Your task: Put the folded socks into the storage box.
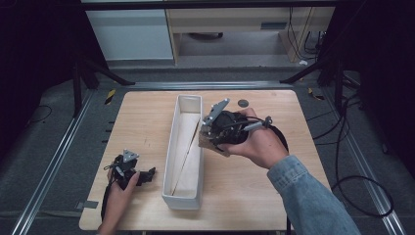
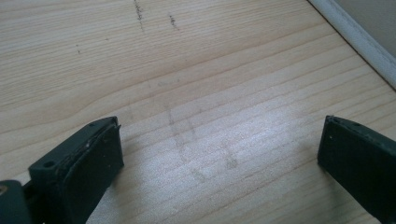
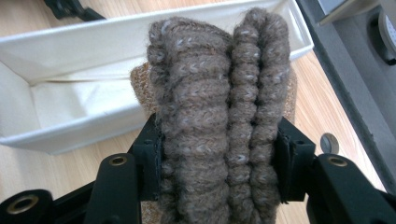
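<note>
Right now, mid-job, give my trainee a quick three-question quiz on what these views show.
1. True or false: the right gripper is shut on a brown knit.
2. Where is the white bin? A) between the two grippers B) at the table's far right edge C) on the floor
3. Fill in: the left gripper has its fingers ____, over bare table.

Key: 1 true; 2 A; 3 open.

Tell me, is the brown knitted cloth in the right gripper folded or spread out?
Folded. In the right gripper view, the knitted cloth stands bunched in thick layers, pinched between the right gripper's jaws.
</note>
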`<state>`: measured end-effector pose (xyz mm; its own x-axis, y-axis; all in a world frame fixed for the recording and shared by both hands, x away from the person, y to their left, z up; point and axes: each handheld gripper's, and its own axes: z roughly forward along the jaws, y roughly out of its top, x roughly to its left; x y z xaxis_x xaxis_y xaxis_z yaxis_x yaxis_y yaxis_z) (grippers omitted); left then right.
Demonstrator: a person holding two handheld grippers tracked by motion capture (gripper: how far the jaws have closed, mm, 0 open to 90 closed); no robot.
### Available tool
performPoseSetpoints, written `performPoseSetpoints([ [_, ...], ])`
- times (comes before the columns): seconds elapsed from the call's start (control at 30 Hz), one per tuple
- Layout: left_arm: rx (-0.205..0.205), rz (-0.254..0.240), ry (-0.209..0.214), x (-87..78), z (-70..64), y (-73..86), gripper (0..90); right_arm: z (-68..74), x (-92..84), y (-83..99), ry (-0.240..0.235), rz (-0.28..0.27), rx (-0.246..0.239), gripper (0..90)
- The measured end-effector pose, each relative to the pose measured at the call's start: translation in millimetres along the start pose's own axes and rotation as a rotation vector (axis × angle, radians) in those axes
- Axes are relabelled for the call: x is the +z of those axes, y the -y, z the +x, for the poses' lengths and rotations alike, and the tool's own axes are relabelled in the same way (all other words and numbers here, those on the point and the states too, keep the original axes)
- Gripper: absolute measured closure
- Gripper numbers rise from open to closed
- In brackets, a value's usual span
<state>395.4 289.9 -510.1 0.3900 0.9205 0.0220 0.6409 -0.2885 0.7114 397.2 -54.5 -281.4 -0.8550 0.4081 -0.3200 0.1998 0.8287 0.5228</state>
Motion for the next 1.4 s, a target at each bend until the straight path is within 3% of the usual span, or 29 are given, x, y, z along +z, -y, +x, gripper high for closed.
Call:
performPoseSetpoints([
  [0.33, 0.0, 0.0, 0.0, 0.0, 0.0, 0.0, 0.0, 10.5, -3.9, -23.3, -0.01, -0.027, -0.044, 47.2],
  [0.7, 0.0, 0.0, 0.0, 0.0, 0.0, 0.0, 0.0, 27.5, 6.3, -43.3, -0.051, -0.04, -0.082, 47.2],
  [1.4, 0.0, 0.0, 0.0, 0.0, 0.0, 0.0, 0.0, 51.4, 23.8, -52.9, -0.113, -0.037, -0.119, 47.2],
])
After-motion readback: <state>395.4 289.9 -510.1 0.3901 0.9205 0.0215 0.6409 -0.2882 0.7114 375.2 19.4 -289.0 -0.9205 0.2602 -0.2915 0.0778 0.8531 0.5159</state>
